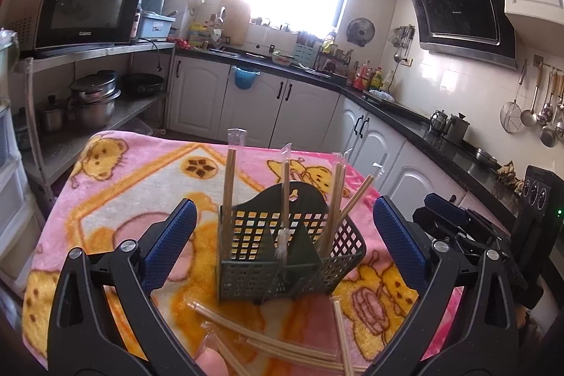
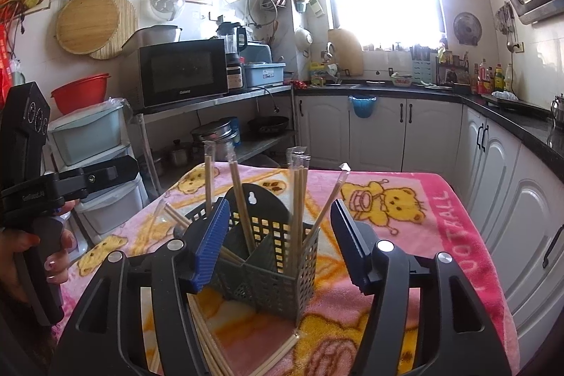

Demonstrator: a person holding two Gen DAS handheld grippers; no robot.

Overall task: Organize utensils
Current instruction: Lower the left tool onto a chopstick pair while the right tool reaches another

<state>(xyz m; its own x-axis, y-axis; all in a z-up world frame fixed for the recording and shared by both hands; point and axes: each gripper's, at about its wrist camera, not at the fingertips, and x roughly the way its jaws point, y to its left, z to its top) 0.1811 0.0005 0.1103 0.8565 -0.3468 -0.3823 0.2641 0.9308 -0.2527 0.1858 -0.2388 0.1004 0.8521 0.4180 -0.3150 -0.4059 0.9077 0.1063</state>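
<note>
Chopsticks in wrappers lie loose at 6 o'clock of the gray basket, so my left gripper and right gripper hover spread and empty, ready to collect them.

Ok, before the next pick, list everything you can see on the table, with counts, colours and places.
Utensil basket: one, dark grey, slotted, middle of the blanket.
Standing chopsticks: several wrapped pairs, pale wood, upright or leaning in the basket; exact count unclear.
Loose chopsticks: several wrapped pairs, pale wood, lying on the blanket in front of the basket.
Blanket: one, pink with yellow bears, covering the table.
Left gripper: blue pads, open, empty, facing the basket.
Right gripper: blue pads, open, empty, facing the basket.
</note>
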